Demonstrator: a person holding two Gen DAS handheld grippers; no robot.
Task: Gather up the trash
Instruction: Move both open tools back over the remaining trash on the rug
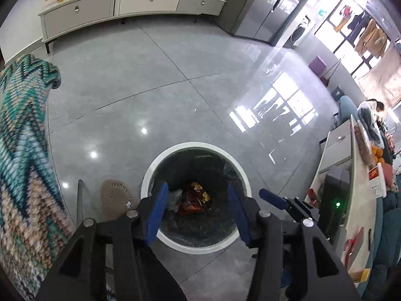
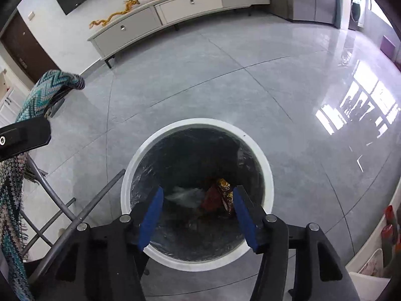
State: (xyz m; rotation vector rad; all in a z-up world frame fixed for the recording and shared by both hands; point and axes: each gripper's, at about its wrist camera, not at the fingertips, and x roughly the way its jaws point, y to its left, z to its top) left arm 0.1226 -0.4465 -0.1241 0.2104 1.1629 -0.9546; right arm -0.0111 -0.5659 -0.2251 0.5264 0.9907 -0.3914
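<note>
Both our grippers hang open over the bin, nothing between the pads.

We see the left gripper (image 1: 198,210) with its blue pads (image 1: 156,210) spread apart, and the right gripper (image 2: 198,217) likewise, each pointing down into the round white-rimmed trash bin (image 2: 265,160) on the grey tiled floor (image 1: 150,80). Red and gold snack wrappers (image 1: 195,198) lie at the bin's bottom beside pale crumpled plastic (image 2: 185,195). A zigzag knitted throw (image 1: 22,150) hangs at left; a long white cabinet (image 1: 100,10) stands far off.
</note>
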